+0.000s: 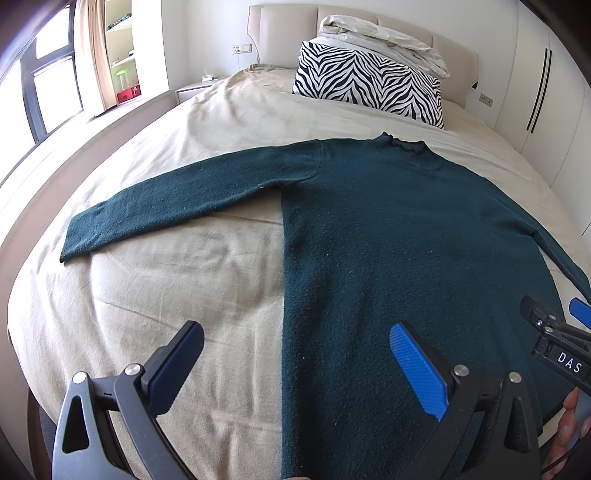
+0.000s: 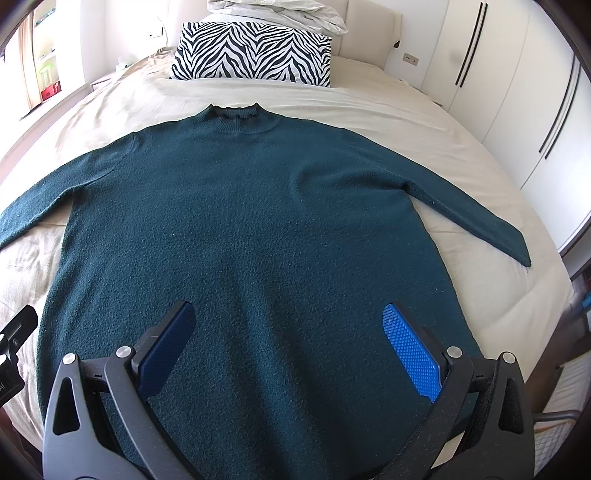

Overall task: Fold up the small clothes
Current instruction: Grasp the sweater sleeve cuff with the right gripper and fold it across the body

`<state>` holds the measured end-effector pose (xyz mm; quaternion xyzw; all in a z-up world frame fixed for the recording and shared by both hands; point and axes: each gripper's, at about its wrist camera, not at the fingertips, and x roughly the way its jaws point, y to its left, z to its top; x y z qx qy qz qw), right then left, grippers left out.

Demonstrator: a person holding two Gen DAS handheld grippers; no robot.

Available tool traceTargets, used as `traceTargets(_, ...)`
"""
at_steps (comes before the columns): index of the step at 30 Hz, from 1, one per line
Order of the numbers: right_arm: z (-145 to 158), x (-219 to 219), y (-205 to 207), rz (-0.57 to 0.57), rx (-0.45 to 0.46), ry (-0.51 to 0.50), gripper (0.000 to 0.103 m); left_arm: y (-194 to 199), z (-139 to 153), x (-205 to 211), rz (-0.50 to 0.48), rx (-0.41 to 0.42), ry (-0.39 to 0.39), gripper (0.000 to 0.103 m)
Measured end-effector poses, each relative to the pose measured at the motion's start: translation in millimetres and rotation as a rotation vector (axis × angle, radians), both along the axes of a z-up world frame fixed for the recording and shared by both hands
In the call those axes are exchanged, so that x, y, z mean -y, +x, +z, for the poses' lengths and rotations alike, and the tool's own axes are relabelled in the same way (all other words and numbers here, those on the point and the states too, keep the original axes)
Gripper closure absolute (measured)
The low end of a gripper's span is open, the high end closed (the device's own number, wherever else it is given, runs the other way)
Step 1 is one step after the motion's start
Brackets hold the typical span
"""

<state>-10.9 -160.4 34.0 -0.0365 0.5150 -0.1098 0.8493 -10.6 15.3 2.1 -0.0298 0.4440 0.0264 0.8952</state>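
Item 1: left gripper (image 1: 295, 363). Jaws are standing wide apart and holding nothing; it is hovering over the near left edge of the garment, 1 finger above bare sheet, the other above knit.

Item 2: right gripper (image 2: 288, 345). Jaws are likewise standing wide apart and empty; it is hovering over the lower middle of the garment, near the hem. Its tip is also showing at the right edge of the left wrist view.

Item 3: sweater (image 2: 243, 206). Dark teal knit with a ruffled high neck, lying flat and face up on the bed (image 2: 388, 107), hem toward the grippers, neck toward the headboard. Both sleeves are lying spread outward, 1 to each side, angled down toward the bed edges. No fold is showing anywhere in it.

Item 4: zebra pillow (image 2: 255, 51), sitting well apart beyond the neck, with a bundled white duvet (image 2: 277, 11) lying on top of it.

Status, as a judgement: spreading is looking complete and folding is not yet beginning. Remaining: bringing in 2 sleeves, then folding the body into a compact stack.
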Motion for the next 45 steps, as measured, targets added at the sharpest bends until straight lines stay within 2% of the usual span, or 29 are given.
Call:
traceTargets(10, -4, 3, 2, -0.001, -0.006, 0.009, 0.000, 1, 1, -1, 0.011, 0.002, 0.000, 0.000)
traceTargets(20, -11, 9, 5, -0.010, -0.014, 0.025, 0.000, 7, 0, 4, 0.030, 0.005, 0.040, 0.000)
traceTargets(23, -12, 15, 7, -0.013, -0.011, 0.054, 0.000, 10, 0, 7, 0.018, 0.009, 0.022, 0.000)
traceTargets(26, -10, 33, 9, -0.024, 0.016, 0.154, 0.000, 16, -1, 10, -0.015, 0.000, -0.059, 0.000)
traceTargets(28, -7, 59, 12, -0.058, 0.041, 0.251, 0.000, 25, -5, 11, -0.040, -0.028, -0.165, 0.000)
traceTargets(30, -5, 97, 15, -0.115, 0.077, 0.345, 0.000, 36, -9, 16, -0.051, -0.054, -0.208, 0.000)
traceTargets(35, -6, 227, 7, -0.358, 0.216, 0.593, 0.000, 60, -9, 47, -0.151, -0.032, -0.206, 0.000)
traceTargets(40, -35, 361, -14, -0.635, 0.327, 0.785, 0.001, 85, -4, 80, -0.201, -0.037, -0.151, 0.000)
traceTargets(41, -43, 386, -18, -0.681, 0.343, 0.806, 0.004, 90, -3, 85, -0.194, -0.053, -0.137, 0.000)
traceTargets(43, -60, 429, -26, -0.769, 0.362, 0.859, 0.017, 101, -3, 91, -0.180, -0.089, -0.161, 0.000)
traceTargets(45, -75, 465, -33, -0.844, 0.379, 0.921, 0.026, 110, -1, 94, -0.176, -0.073, -0.186, 0.000)
